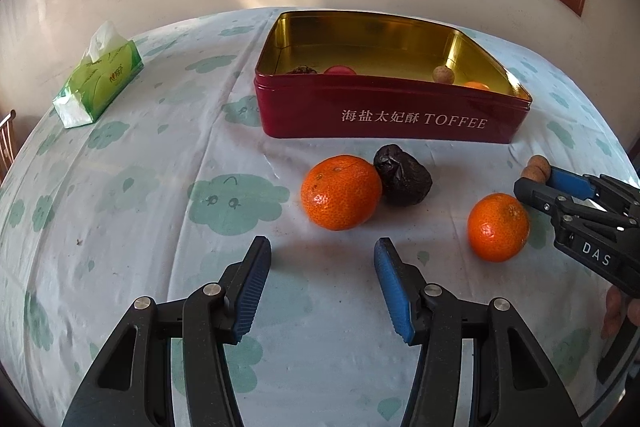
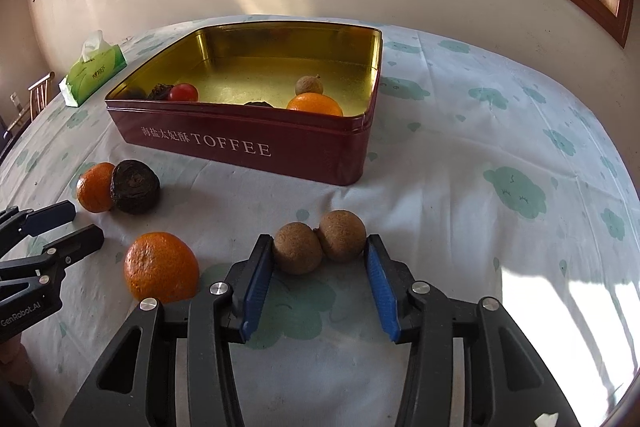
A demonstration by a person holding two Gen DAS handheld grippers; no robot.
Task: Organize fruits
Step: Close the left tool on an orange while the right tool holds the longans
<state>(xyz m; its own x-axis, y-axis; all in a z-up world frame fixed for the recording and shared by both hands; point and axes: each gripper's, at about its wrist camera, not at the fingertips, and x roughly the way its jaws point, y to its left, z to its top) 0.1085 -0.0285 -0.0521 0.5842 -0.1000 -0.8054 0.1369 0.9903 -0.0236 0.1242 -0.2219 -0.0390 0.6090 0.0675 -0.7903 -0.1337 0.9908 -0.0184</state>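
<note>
My right gripper [image 2: 319, 243] is shut on two brown longans [image 2: 320, 241] lying side by side on the cloth, one pad against each. Left of them lies an orange [image 2: 160, 267]. Farther left, another orange [image 2: 94, 187] touches a dark wrinkled fruit [image 2: 136, 187]. My left gripper [image 1: 322, 247] hangs open over bare cloth, just short of that orange [image 1: 340, 193] and the dark fruit [image 1: 404, 175]. The red toffee tin [image 2: 240, 143] stands behind, open. It holds a red tomato [image 2: 183, 93], a longan [image 2: 309, 85], an orange [image 2: 316, 105] and dark fruits.
A green tissue pack [image 1: 102, 79] lies at the far left of the table. The tablecloth [image 2: 460, 167] has a pale green cloud print. The wall with a window runs close behind the table. A chair [image 2: 38, 91] stands past the left edge.
</note>
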